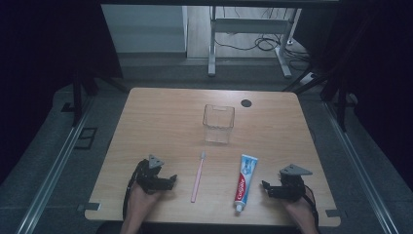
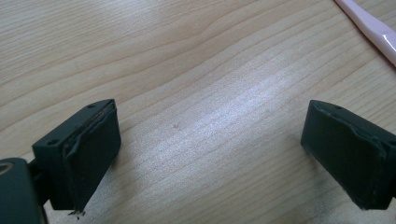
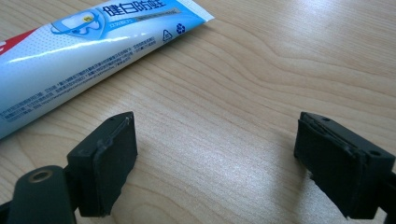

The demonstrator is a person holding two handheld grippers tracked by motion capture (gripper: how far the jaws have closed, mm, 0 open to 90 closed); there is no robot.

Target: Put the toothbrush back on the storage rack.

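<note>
A pink toothbrush (image 1: pixel 198 176) lies lengthwise on the wooden table (image 1: pixel 160 117), near the front middle. Right of it lies a white, blue and red toothpaste tube (image 1: pixel 245 180), cap toward the front edge. A clear plastic cup (image 1: pixel 218 124) stands upright behind them. My left gripper (image 1: pixel 170 182) rests on the table left of the toothbrush, open, with only bare wood between its pads (image 2: pixel 91 154); the toothbrush (image 2: pixel 369 25) crosses that view's top right corner. My right gripper (image 1: pixel 265 187) rests right of the tube, open and holding nothing; the tube (image 3: pixel 79 51) lies beyond its left jaw.
A round black grommet (image 1: pixel 246 103) sits in the table near its back edge. Beyond the table stand the metal legs of a desk frame (image 1: pixel 212 44) with cables on the floor. Dark curtains hang on both sides. Metal rails run along the floor left and right.
</note>
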